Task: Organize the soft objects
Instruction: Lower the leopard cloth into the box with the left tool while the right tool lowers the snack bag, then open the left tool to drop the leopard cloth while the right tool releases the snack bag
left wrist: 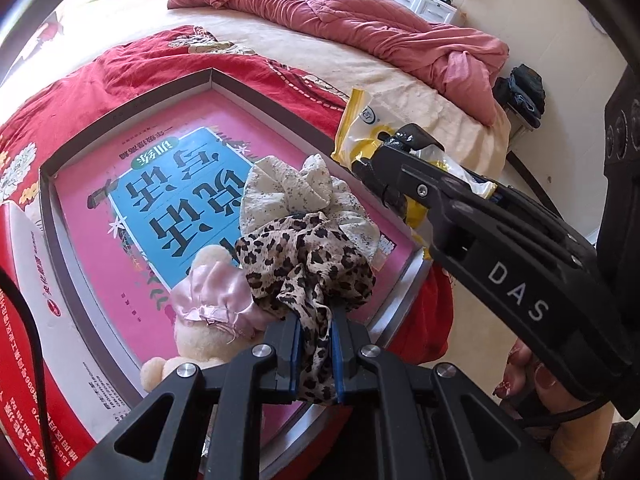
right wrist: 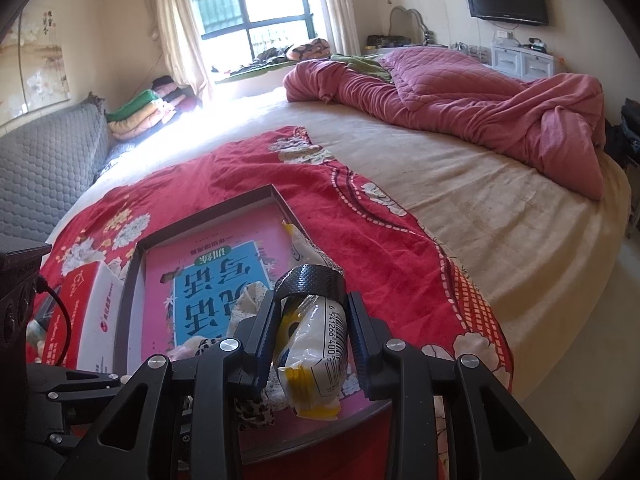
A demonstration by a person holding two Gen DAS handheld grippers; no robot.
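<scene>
My left gripper [left wrist: 314,320] is shut on a leopard-print scrunchie [left wrist: 308,264] and holds it over a shallow box tray [left wrist: 132,108] with a pink and blue printed bottom. A cream floral scrunchie [left wrist: 288,192] lies just behind it. A pink satin scrunchie [left wrist: 216,300] sits on a small cream plush bear [left wrist: 196,344] in the tray. My right gripper [right wrist: 310,312] is shut on a yellow and white tissue pack [right wrist: 316,344] above the tray's right side [right wrist: 284,200]; the pack also shows in the left wrist view [left wrist: 360,128].
The tray rests on a red floral blanket [right wrist: 360,208] on a beige bed [right wrist: 500,208]. A red and white carton [right wrist: 92,304] stands left of the tray. A crumpled pink quilt [right wrist: 480,96] lies at the far side. The bed edge and floor are to the right.
</scene>
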